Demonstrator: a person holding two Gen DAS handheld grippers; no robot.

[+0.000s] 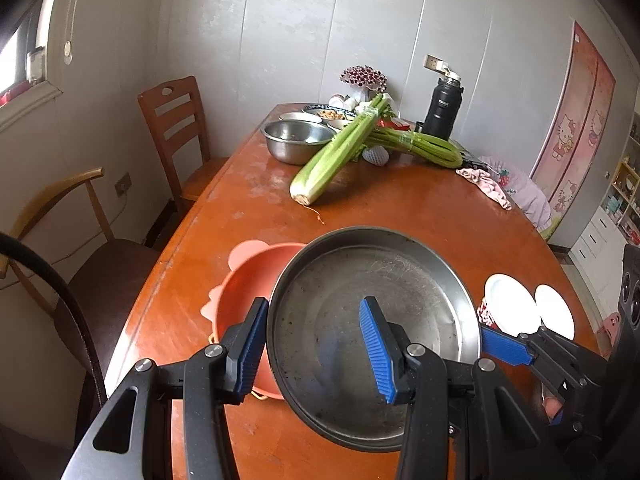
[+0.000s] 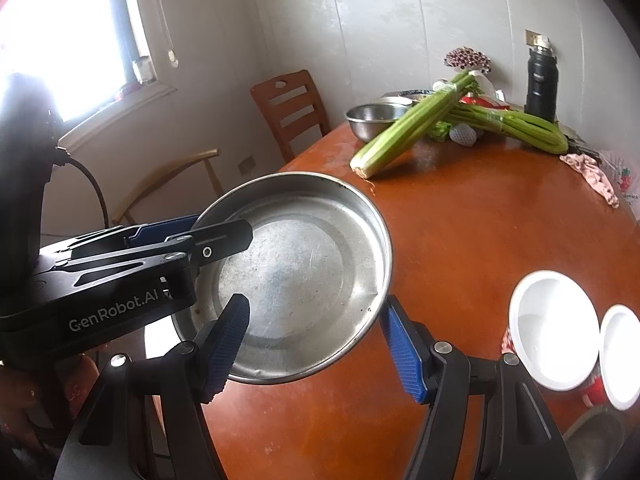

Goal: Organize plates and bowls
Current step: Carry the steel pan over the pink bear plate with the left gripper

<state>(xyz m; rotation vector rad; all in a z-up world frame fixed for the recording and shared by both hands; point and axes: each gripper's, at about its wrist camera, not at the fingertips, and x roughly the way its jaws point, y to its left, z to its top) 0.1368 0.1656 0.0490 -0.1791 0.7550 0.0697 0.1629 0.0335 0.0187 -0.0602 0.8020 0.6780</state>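
Left wrist view, swept left to right. Two wooden chairs at the table's left edge: a curved-arm one (image 1: 60, 208) nearer, a slat-backed one (image 1: 176, 120) farther. Glossy, reddish-brown wooden table (image 1: 400, 208), rounded at its edge. One orange plastic bowl (image 1: 248, 280) with scalloped handles, partly hidden behind the pan. One round, shallow steel pan (image 1: 372, 280), scratched and dull inside, held clear of the tabletop and overlapping the orange bowl. Left gripper (image 1: 314, 308) clamped across the pan's left rim, one ribbed blue pad outside the wall, the other inside. Right gripper (image 2: 316, 304) gripping the opposite rim in the same way. Two white bowls (image 1: 508, 308) (image 1: 554, 310), patterned red outside, side by side to the pan's right.

Along the far end: one deep steel mixing bowl (image 1: 296, 140), two long celery bunches (image 1: 332, 156) (image 1: 424, 144) crossing each other, one black flask (image 1: 443, 108) upright, one crumpled pink cloth (image 1: 486, 184) at the right edge.
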